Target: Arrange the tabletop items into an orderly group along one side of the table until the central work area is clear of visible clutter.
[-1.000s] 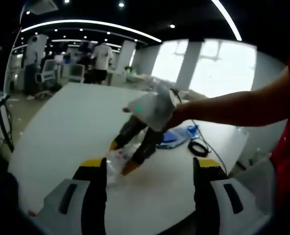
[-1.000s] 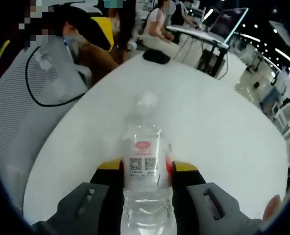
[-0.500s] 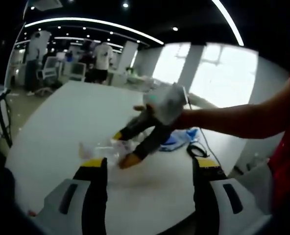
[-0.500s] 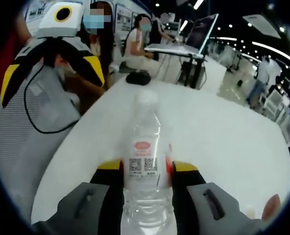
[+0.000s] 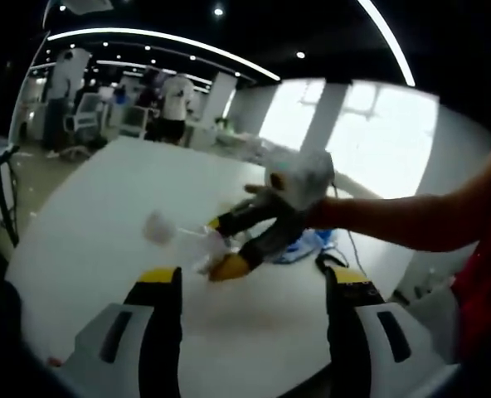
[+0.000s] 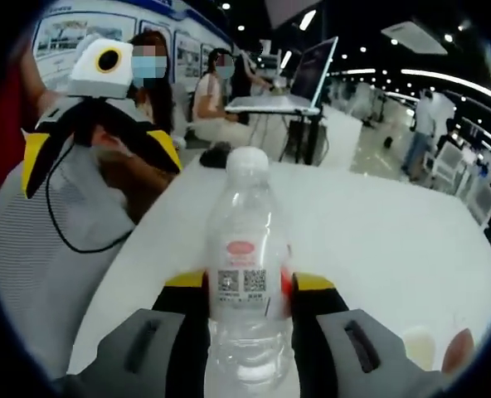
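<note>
A clear plastic water bottle point(image 6: 247, 249) with a white cap and a red-and-QR label is clamped between the yellow-tipped jaws of my right gripper point(image 6: 247, 283). From the left gripper view the same bottle point(image 5: 186, 237) hangs above the white table point(image 5: 104, 199), cap pointing left, in the right gripper point(image 5: 222, 245), which reaches in from the right on a person's arm. My left gripper point(image 5: 252, 286) stands open and holds nothing, just short of the bottle. In the right gripper view the left gripper point(image 6: 100, 170) shows at upper left, jaws spread.
A blue item point(image 5: 308, 242) and a coiled black cable point(image 5: 333, 259) lie on the table behind the bottle. A grey mesh chair point(image 6: 38, 257) stands at the table's left edge, with a black object point(image 6: 221, 153) at its far end. Seated people and a laptop point(image 6: 308, 75) lie beyond.
The right gripper has raised the bottle off the table and swung it so its cap points further left in the left gripper view. The left gripper stays open.
</note>
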The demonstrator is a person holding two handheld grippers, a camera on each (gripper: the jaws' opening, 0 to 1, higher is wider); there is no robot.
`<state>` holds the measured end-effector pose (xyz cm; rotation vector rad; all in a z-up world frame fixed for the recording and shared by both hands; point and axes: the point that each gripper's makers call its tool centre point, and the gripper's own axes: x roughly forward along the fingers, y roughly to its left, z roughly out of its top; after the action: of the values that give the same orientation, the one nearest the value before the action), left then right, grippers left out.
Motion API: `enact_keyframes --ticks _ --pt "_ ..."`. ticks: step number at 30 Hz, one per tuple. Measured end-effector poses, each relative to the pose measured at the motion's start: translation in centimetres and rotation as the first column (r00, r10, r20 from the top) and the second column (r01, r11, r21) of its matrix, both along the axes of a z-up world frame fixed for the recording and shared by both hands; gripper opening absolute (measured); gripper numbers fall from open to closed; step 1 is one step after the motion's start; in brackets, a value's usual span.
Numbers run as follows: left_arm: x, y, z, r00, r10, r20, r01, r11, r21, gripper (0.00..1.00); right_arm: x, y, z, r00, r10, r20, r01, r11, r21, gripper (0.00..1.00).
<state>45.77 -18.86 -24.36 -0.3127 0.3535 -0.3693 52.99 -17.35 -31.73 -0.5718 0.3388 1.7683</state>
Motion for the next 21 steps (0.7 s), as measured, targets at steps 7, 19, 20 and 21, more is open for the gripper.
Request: enact_keyframes --ticks 7,19,20,21 --pt "0.9 1.5 2.2 0.998 0.026 0.065 -0.025 0.999 -0.031 0.68 -0.4 0.1 2.4 0.997 -0.033 -0.065 0.038 0.996 0.08 0.36" --pt "1.8 1.9 5.6 0.986 0.002 0.164 0.011 0.997 -0.078 0.68 -2.3 0.1 7.7 0.986 -0.022 -0.166 0.058 0.975 0.215 0.36" --pt "1.8 1.8 6.0 0.985 -0.001 0.175 0.016 0.997 -0.08 0.68 -2.4 0.1 8.2 0.985 -0.019 -0.174 0.059 0.972 0.227 0.36" --pt "1.8 1.8 6.8 0.98 -0.009 0.199 0.027 0.996 -0.088 0.68 -2.6 0.0 8.5 0.983 -0.015 -0.182 0.059 0.97 0.236 0.36"
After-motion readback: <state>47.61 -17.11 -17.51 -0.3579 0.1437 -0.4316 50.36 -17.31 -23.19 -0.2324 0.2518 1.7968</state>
